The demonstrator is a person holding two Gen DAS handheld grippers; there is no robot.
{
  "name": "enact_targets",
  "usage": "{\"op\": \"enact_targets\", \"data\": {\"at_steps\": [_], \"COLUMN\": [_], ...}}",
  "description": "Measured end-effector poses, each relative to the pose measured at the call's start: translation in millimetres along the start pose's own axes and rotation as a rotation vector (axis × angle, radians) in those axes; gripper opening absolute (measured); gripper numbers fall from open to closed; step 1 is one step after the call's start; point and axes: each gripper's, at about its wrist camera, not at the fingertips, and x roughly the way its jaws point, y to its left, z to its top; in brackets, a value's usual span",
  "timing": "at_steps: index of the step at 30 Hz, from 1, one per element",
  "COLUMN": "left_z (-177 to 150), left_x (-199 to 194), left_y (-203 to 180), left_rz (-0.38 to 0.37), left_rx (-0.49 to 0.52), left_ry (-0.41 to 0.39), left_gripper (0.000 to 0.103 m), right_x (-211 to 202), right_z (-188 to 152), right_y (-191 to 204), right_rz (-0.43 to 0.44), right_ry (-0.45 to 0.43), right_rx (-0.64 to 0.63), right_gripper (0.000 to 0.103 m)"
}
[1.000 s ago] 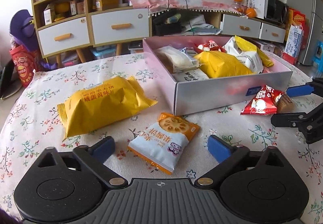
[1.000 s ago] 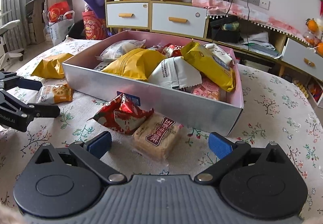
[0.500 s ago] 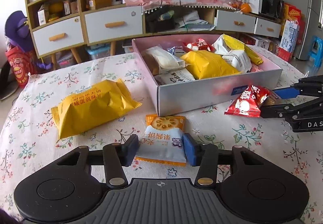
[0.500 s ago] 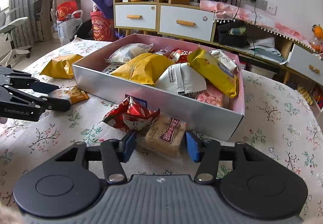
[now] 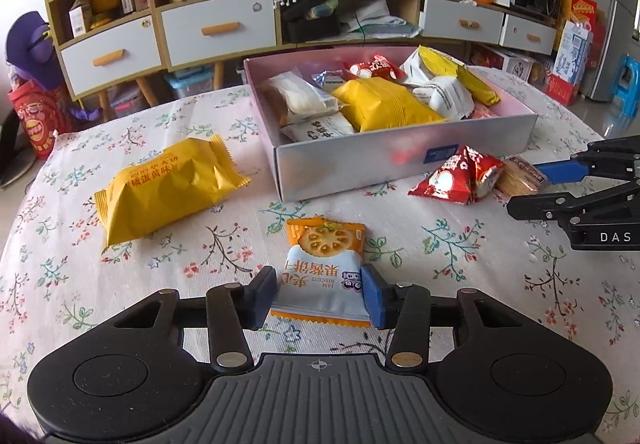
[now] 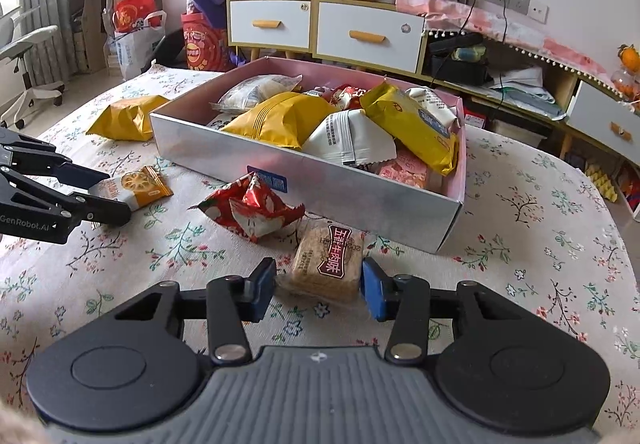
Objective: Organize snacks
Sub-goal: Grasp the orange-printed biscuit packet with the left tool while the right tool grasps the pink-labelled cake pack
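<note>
Snacks are being gathered two at a time. The left gripper [image 5: 318,298], wide a second ago, has just closed its jaws onto the jam biscuit packet [image 5: 323,270], which lies on the floral tablecloth [image 5: 60,284] in front of the silver box [image 5: 400,159]. The right gripper [image 6: 318,290] has likewise just closed, pinching the brown cracker pack [image 6: 328,264] beside the red pouch [image 6: 252,209]. Both packets seem ready to lift into the box; the large yellow bag [image 5: 168,189] remains outside.
</note>
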Motion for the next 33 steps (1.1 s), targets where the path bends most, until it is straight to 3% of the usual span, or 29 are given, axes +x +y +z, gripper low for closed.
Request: {"op": "enact_targets", "data": {"at_steps": [10, 15, 19, 24, 29, 33], "left_z": [4.5, 3.0, 2.0, 3.3, 4.0, 5.9], "left_x": [-4.5, -3.6, -1.5, -0.6, -0.7, -0.8], "left_y": [-3.4, -7.9, -12.2, -10.8, -9.4, -6.0], "left_rz": [0.004, -0.022, -0.018, -0.032, -0.029, -0.03], "left_rx": [-0.054, -0.025, 0.013, 0.019, -0.004, -0.038], "left_ry": [0.041, 0.057, 0.054, 0.062, 0.06, 0.061], "left_gripper": [0.039, 0.044, 0.051, 0.051, 0.041, 0.036], "right_x": [-6.6, -3.3, -0.4, 0.6, 0.6, -0.2], "right_z": [4.4, 3.0, 1.0, 2.0, 2.2, 4.2], "right_y": [1.3, 2.4, 4.7, 6.3, 4.7, 5.3], "right_rz": [-0.001, -0.012, -0.01, -0.009, 0.001, -0.005], "right_ry": [0.008, 0.028, 0.034, 0.037, 0.046, 0.045], "right_rx": [0.004, -0.01, -0.028, -0.018, 0.003, -0.005], "right_gripper": [0.038, 0.038, 0.044, 0.048, 0.046, 0.033]}}
